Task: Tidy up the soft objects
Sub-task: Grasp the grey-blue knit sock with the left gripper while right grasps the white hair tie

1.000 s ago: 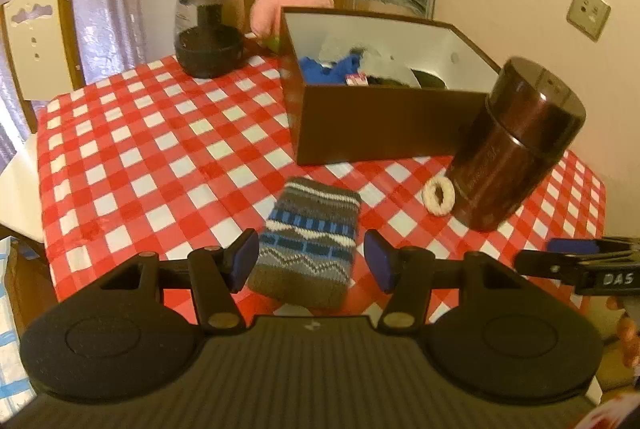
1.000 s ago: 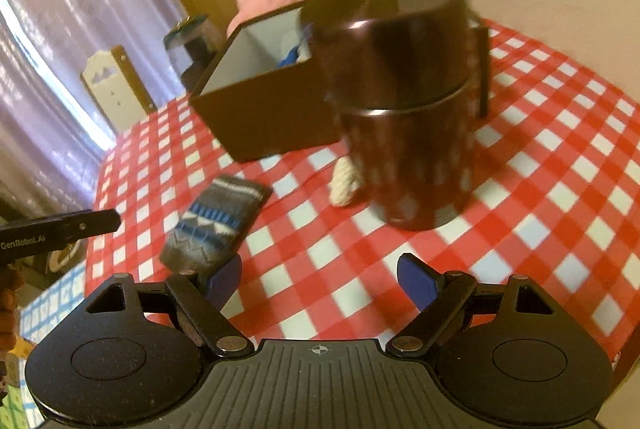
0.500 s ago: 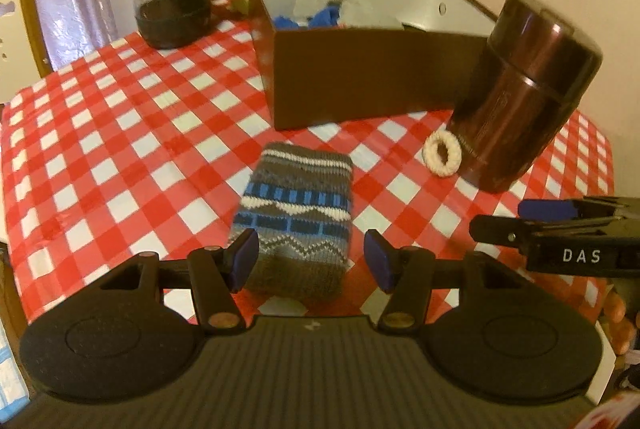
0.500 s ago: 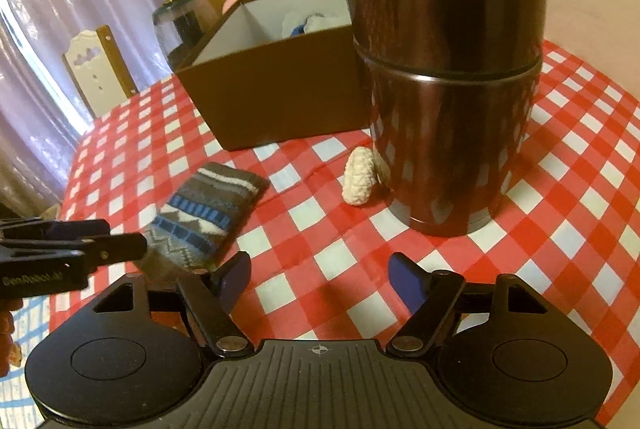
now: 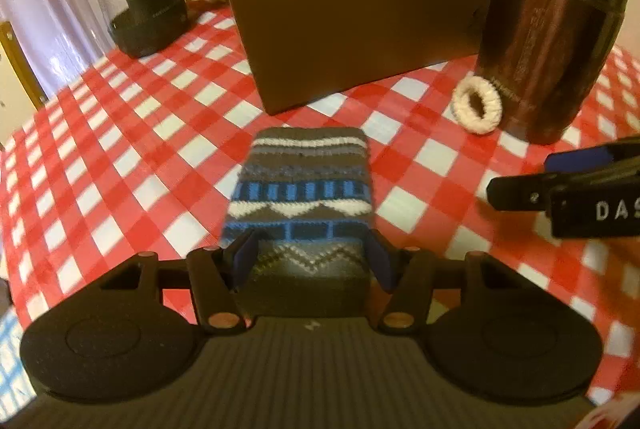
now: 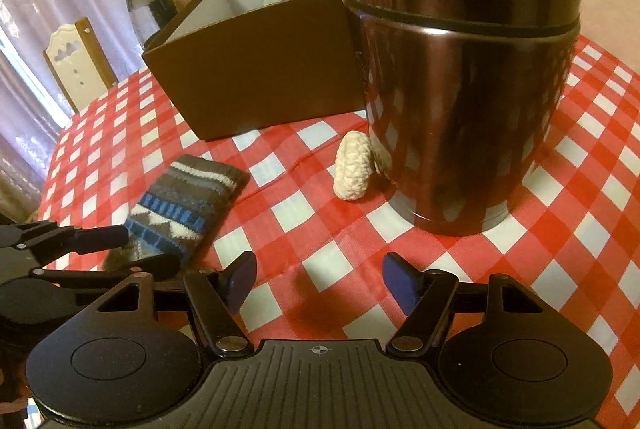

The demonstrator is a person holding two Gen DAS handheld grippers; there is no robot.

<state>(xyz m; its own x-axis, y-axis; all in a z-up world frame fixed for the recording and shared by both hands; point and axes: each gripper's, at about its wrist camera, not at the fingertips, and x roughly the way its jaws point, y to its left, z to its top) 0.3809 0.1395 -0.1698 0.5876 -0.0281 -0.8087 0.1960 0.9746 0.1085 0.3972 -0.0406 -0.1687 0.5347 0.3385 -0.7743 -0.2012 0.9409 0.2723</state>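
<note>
in front of the brown box (image 5: 360,29), on the red checked tablecloth (image 5: 120,157), lies the folded knit sock (image 5: 304,189). its near end is between the fingers of the left gripper (image 5: 312,261), whose jaws are opening and do not press it. right of the box a cream knitted ring (image 5: 478,109) leans on the dark metal canister (image 5: 552,29). the right gripper (image 6: 320,285), nearer than the canister, is closing with nothing between its fingers.
</note>
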